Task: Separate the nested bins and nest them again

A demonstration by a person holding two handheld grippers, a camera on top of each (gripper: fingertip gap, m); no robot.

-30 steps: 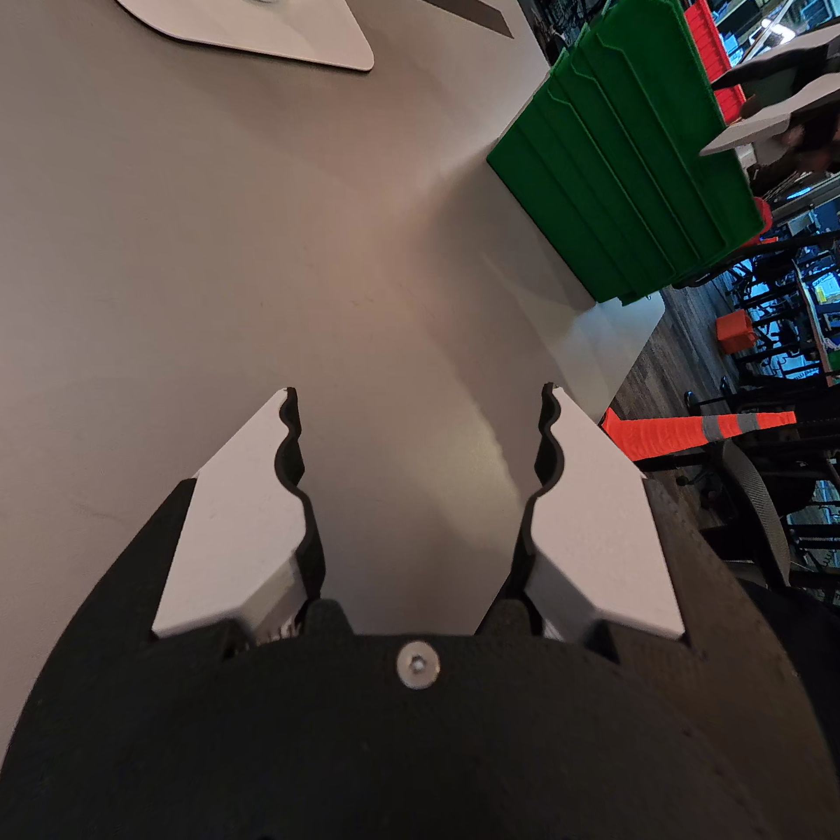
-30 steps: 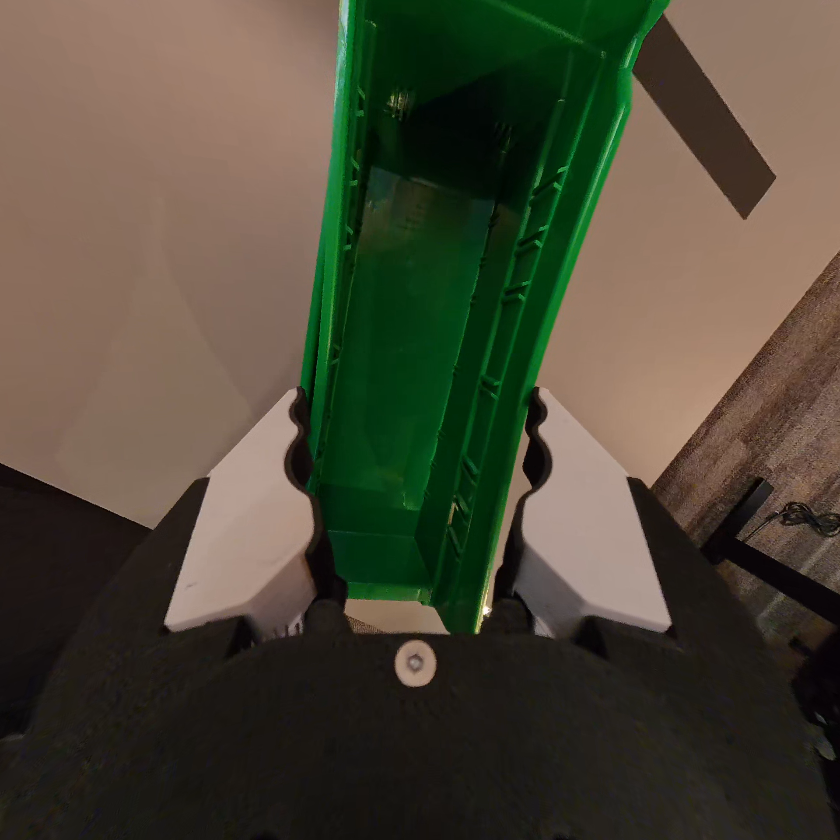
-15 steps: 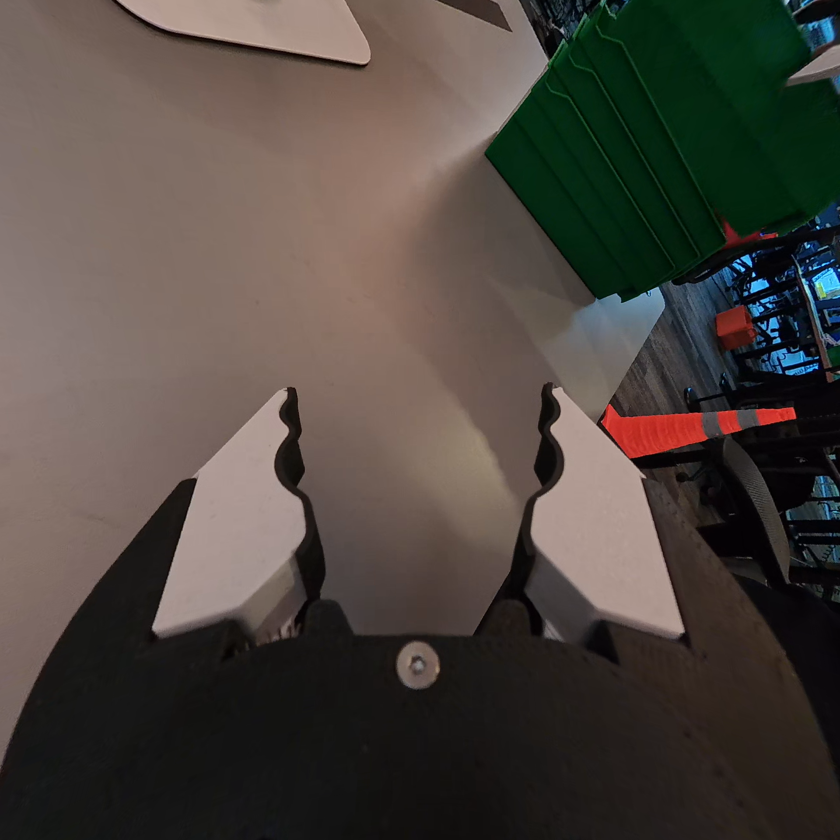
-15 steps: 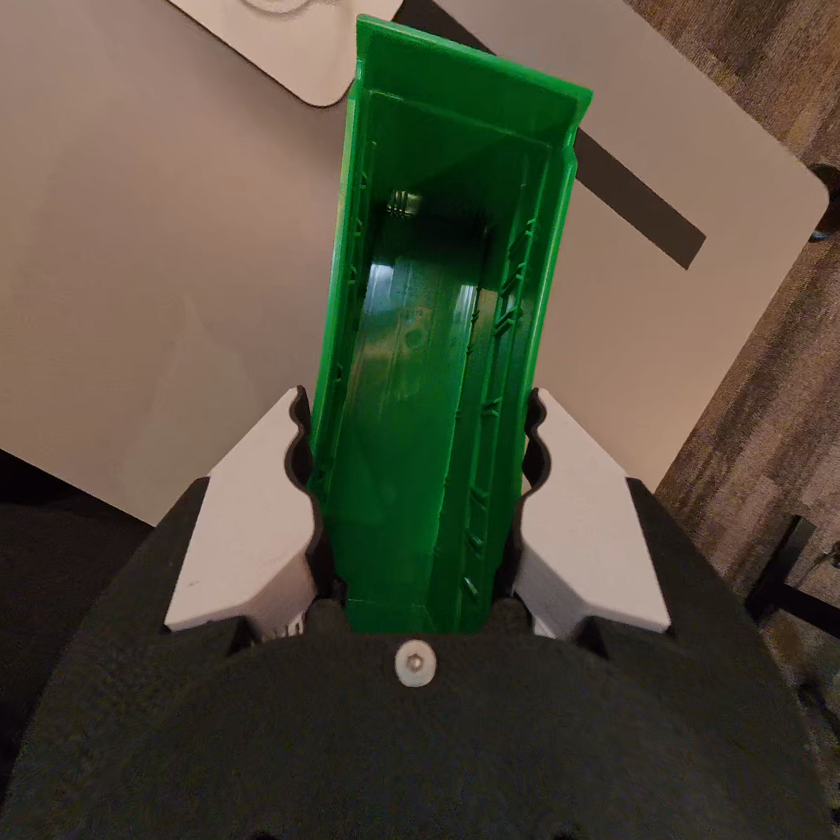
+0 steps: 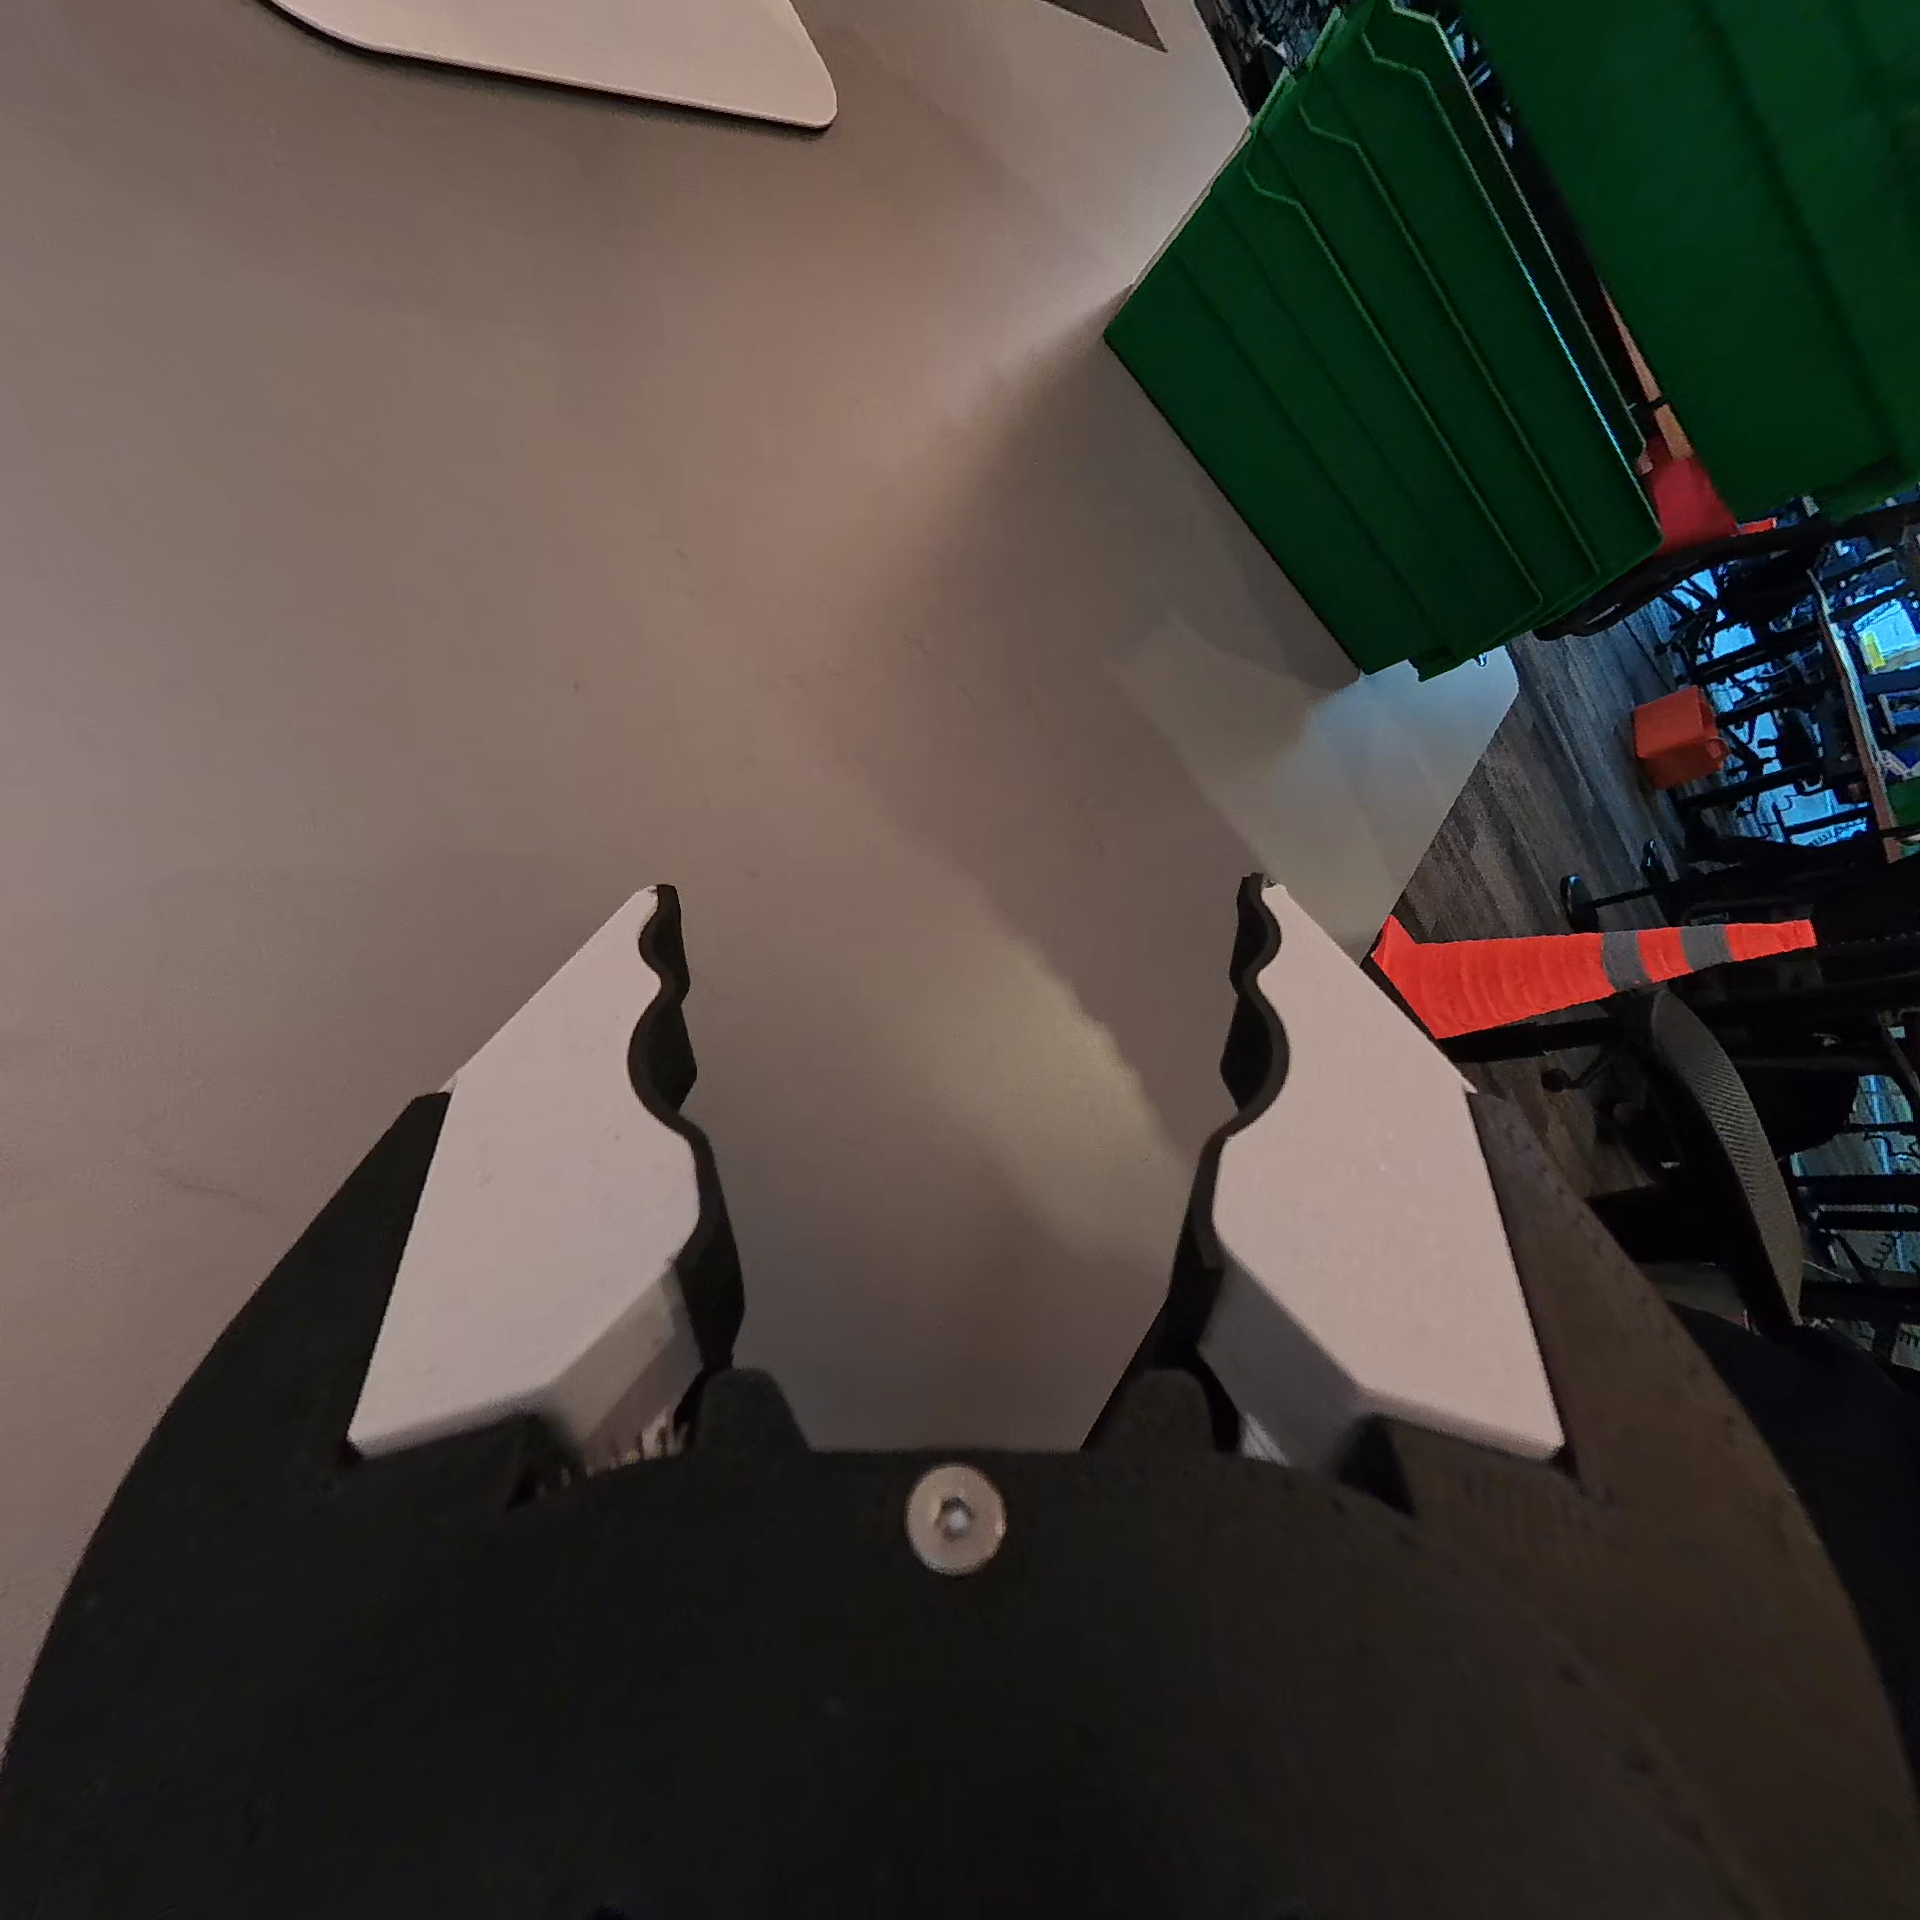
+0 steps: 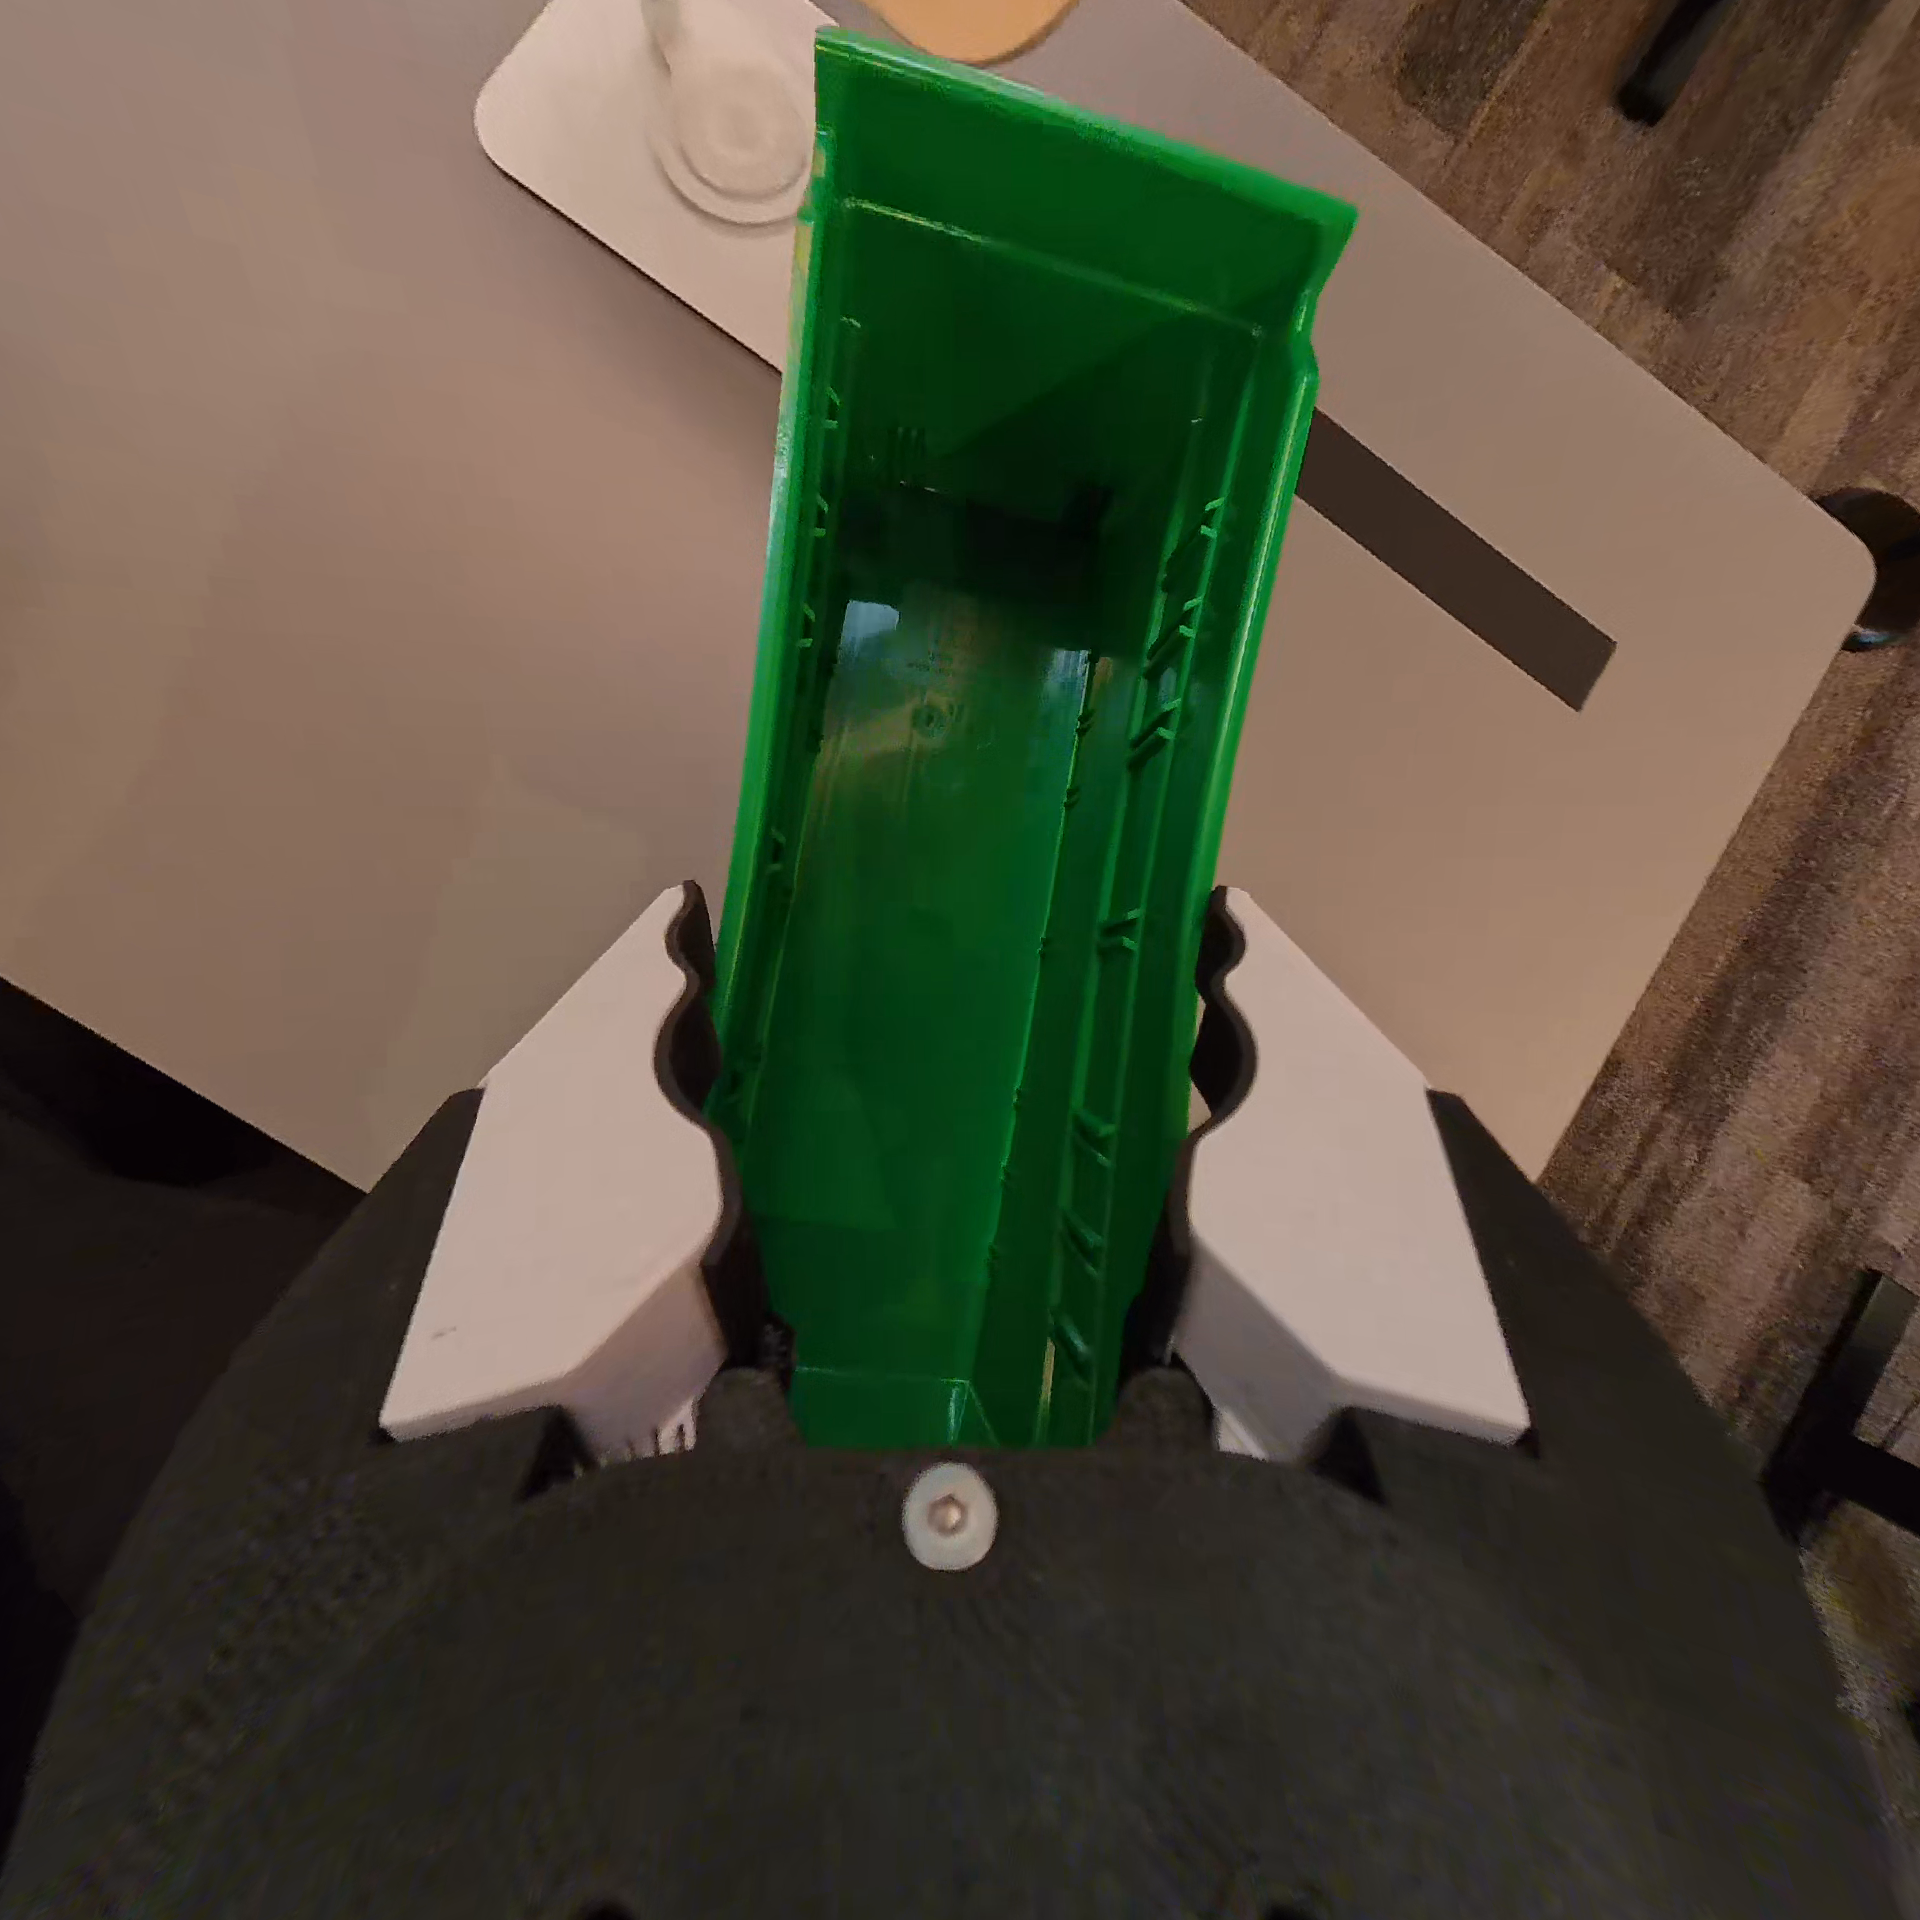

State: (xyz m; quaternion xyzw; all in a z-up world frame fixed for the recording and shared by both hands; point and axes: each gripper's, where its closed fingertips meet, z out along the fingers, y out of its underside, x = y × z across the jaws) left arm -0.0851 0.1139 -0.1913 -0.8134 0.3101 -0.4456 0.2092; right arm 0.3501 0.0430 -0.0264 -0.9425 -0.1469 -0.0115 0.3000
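Observation:
My right gripper (image 6: 951,914) is shut on a long green bin (image 6: 997,727), its fingers against the bin's two side walls, and holds it in the air above the table (image 6: 312,623). The bin's open inside faces the camera and is empty. In the left wrist view the same bin (image 5: 1756,239) hangs at the upper right, lifted off a stack of nested green bins (image 5: 1382,395) near the table's right edge. My left gripper (image 5: 961,904) is open and empty over bare table (image 5: 520,520), well to the left of the stack.
A white flat base plate (image 5: 582,52) lies at the far side of the table, with a clear round foot (image 6: 727,145) on it. A dark strip (image 6: 1455,571) crosses the table. An orange traffic cone (image 5: 1579,971), chairs and floor lie beyond the right edge.
My right gripper has lifted the green bin up out of the stack, so more table and floor show below it. The left gripper has stayed still and open.

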